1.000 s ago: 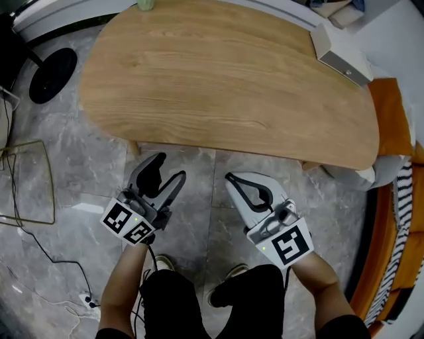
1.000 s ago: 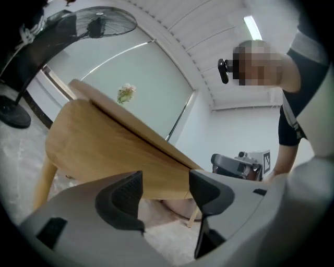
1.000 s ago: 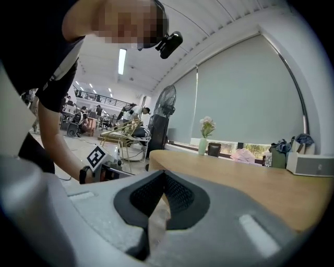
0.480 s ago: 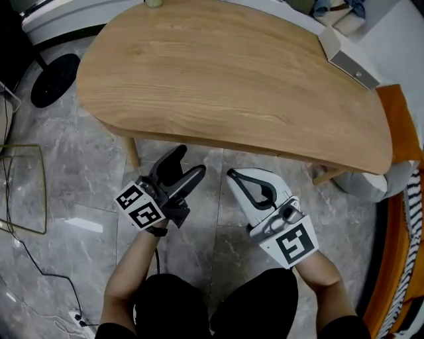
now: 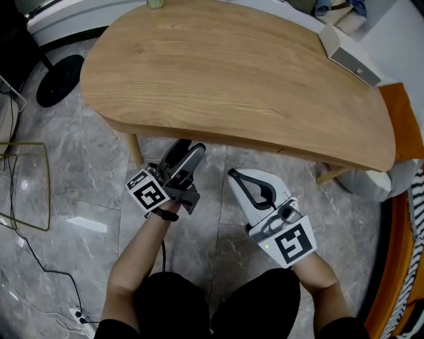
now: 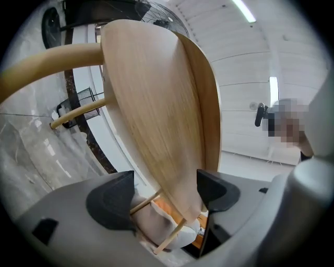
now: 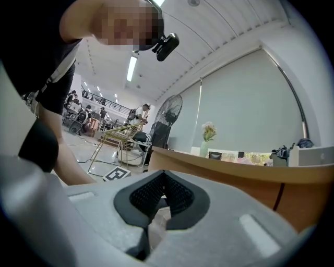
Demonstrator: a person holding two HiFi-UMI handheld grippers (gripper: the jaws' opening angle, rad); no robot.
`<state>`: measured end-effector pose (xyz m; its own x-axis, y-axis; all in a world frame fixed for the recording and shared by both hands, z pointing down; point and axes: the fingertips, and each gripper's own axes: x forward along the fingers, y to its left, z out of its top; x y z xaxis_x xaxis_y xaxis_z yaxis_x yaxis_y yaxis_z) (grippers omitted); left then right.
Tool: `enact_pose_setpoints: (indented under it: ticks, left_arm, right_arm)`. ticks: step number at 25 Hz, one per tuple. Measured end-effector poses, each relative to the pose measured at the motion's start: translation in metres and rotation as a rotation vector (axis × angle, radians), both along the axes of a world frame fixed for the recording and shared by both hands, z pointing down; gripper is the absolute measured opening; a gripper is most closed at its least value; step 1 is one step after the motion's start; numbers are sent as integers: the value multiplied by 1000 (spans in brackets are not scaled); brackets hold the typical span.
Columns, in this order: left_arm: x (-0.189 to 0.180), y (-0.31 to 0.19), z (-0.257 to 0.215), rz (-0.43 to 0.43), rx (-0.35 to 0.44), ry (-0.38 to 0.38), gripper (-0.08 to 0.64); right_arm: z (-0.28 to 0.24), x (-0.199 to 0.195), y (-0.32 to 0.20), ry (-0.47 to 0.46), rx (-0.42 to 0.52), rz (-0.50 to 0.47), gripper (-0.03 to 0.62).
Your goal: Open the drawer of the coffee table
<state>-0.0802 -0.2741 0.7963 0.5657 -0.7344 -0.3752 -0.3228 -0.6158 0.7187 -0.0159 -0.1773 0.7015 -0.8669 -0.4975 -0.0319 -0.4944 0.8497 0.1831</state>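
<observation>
The oval wooden coffee table [image 5: 232, 73] fills the upper half of the head view; its drawer is hidden under the top. My left gripper [image 5: 187, 147] is at the table's near edge, beside a leg [image 5: 134, 151]. It is open, its jaws have just been opening, and nothing is held. In the left gripper view the left gripper [image 6: 164, 195] is rolled, with the table's edge and underside [image 6: 156, 104] showing beyond the gap. My right gripper [image 5: 232, 175] hangs over the floor short of the edge and is shut on nothing. In the right gripper view the right gripper [image 7: 163, 185] shows its pads pressed together.
A white box [image 5: 348, 53] lies on the table's far right corner and a green vase [image 5: 154, 3] at its far edge. A black fan base [image 5: 58, 79] and a gold wire frame [image 5: 26, 185] stand left on the marble floor. An orange cushion [image 5: 404, 112] is at right.
My left gripper has moved right and towards the table's near edge, rolling as it went, and its jaws stand wider. The right gripper has hardly shifted.
</observation>
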Motion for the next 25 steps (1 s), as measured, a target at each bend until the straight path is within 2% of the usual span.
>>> enact_pose_setpoints:
  ticks: [5,10,12,16,18,22,25]
  left_arm:
    - [7,-5,-11,-1,17,25,353]
    - [6,-15,-17,-28,4,102,351]
    - [6,-18,-14,-23,-1,116,317]
    - [5,-18,-10,-9,-10,195,301]
    - [6,-15,-6,11,-26,224,271]
    - [6,-13,-9,17,-8,193,225]
    - [8,-12,-7,34,-49,234,222]
  right_arm:
    - [-1,6,2,-7,-12,12,5]
    - [-1,4,4,-26,-5,9,5]
    - [0,5,4,-27,-11,5,5]
    - [-1,11,0,-34,-25,24,5]
    - [-4,16,-4,-45,-25,40,5]
    - [-4,16,-3,-41,-12,32,5]
    - [-4,18,-1,-38,-15,29,5]
